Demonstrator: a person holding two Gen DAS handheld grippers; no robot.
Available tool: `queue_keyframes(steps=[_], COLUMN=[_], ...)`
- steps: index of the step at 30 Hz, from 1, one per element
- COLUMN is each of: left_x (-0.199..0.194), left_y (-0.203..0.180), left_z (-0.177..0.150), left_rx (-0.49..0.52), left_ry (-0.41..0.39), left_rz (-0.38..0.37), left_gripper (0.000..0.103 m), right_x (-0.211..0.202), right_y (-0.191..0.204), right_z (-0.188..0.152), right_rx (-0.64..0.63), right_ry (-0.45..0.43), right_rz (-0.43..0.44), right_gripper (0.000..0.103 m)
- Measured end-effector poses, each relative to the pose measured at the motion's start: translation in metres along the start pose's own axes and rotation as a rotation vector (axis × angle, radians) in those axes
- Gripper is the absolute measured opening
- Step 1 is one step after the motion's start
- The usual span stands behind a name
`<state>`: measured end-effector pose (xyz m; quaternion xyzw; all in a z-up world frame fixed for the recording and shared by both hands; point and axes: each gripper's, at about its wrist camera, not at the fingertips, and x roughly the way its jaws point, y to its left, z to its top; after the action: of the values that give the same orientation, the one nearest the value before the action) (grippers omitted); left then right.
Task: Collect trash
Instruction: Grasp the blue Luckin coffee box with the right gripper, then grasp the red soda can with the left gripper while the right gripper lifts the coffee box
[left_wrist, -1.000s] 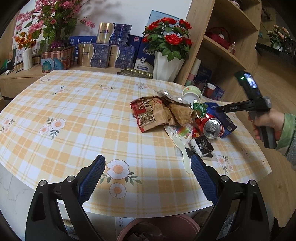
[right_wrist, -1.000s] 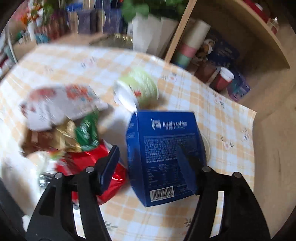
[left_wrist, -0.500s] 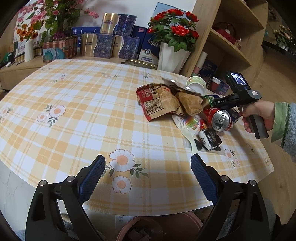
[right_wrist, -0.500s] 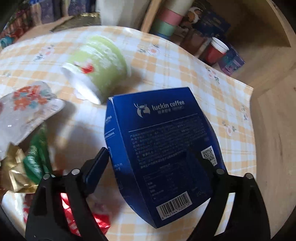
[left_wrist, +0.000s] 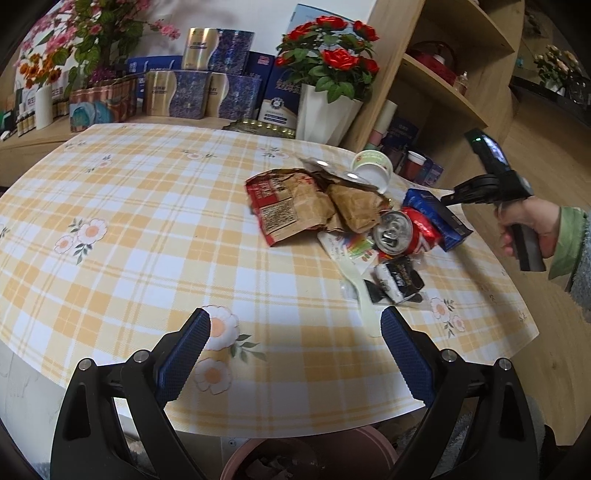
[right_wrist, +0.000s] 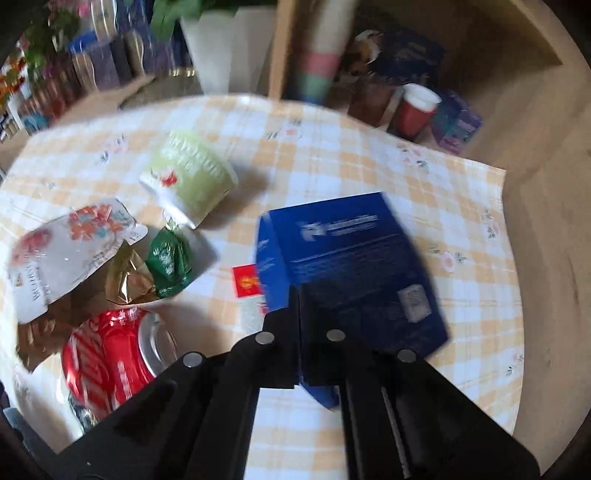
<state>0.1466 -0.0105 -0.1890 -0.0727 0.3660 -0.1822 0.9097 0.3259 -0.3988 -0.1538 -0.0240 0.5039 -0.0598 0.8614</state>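
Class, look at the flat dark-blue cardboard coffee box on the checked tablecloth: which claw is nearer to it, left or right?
Right. The right claw has just closed with its tips at the flat dark-blue cardboard coffee box. The left claw hangs open at the table's near edge, far from it.

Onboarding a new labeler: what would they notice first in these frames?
The trash pile on the far right of the yellow plaid tablecloth: a crumpled brown snack bag, a red soda can on its side. At its right edge, the right gripper has just closed on the blue Luckin coffee box.

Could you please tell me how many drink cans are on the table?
1: a crushed red can lying beside the blue coffee box; wrappers could hide more.
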Motion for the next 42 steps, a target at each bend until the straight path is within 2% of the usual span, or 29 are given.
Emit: queue_keyframes(steps=[3, 6, 8, 10, 12, 14, 18, 23, 28, 30, 32, 37, 39, 42], left_x=[0.005, 0.021, 0.031, 0.045, 0.058, 0.070, 0.106, 0.140, 0.168, 0.178, 0.186, 0.192, 0.194, 0.193], left_y=[-0.011, -0.023, -0.033, -0.049, -0.064, -0.076, -0.099, -0.108, -0.119, -0.115, -0.113, -0.126, -0.125, -0.120], left_z=[0.005, 0.012, 0.017, 0.022, 0.027, 0.033, 0.054, 0.079, 0.094, 0.096, 0.096, 0.099, 0.097, 0.096], left_rx=[0.022, 0.020, 0.035, 0.075, 0.107, 0.120, 0.050, -0.095, -0.168, -0.212, -0.246, -0.131, -0.125, -0.117], left_ry=[0.008, 0.054, 0.072, 0.100, 0.118, 0.137, 0.203, 0.229, 0.252, 0.267, 0.276, 0.260, 0.270, 0.255], left_rz=[-0.017, -0.067, -0.104, -0.131, -0.152, -0.171, -0.215, -0.200, -0.141, -0.084, -0.060, 0.016, 0.029, 0.018], left_gripper=[0.091, 0.088, 0.079, 0.070, 0.067, 0.067, 0.067, 0.067, 0.067, 0.061, 0.057, 0.057, 0.056, 0.047], right_x=[-0.010, -0.015, -0.015, -0.016, -0.017, -0.018, -0.020, -0.026, -0.031, -0.031, -0.029, -0.014, -0.005, 0.008], right_y=[-0.016, -0.014, -0.012, -0.011, -0.010, -0.009, -0.008, -0.012, -0.022, -0.024, -0.027, -0.028, -0.025, -0.015], right_z=[-0.011, -0.026, -0.037, -0.047, -0.052, -0.056, -0.061, -0.067, -0.070, -0.072, -0.074, -0.073, -0.072, -0.070], right_rx=[0.005, -0.047, -0.059, -0.067, -0.067, -0.062, -0.077, -0.095, -0.083, -0.084, -0.086, -0.112, -0.135, -0.195], right_ry=[-0.007, -0.020, -0.028, -0.036, -0.054, -0.067, -0.092, -0.127, -0.157, -0.162, -0.163, -0.158, -0.147, -0.131], right_rz=[0.017, 0.008, 0.030, 0.049, 0.084, 0.110, 0.133, 0.139, 0.139, 0.133, 0.120, 0.058, 0.019, -0.030], right_gripper=[0.005, 0.006, 0.029, 0.032, 0.033, 0.047, 0.052, 0.057, 0.060, 0.060, 0.060, 0.070, 0.071, 0.071])
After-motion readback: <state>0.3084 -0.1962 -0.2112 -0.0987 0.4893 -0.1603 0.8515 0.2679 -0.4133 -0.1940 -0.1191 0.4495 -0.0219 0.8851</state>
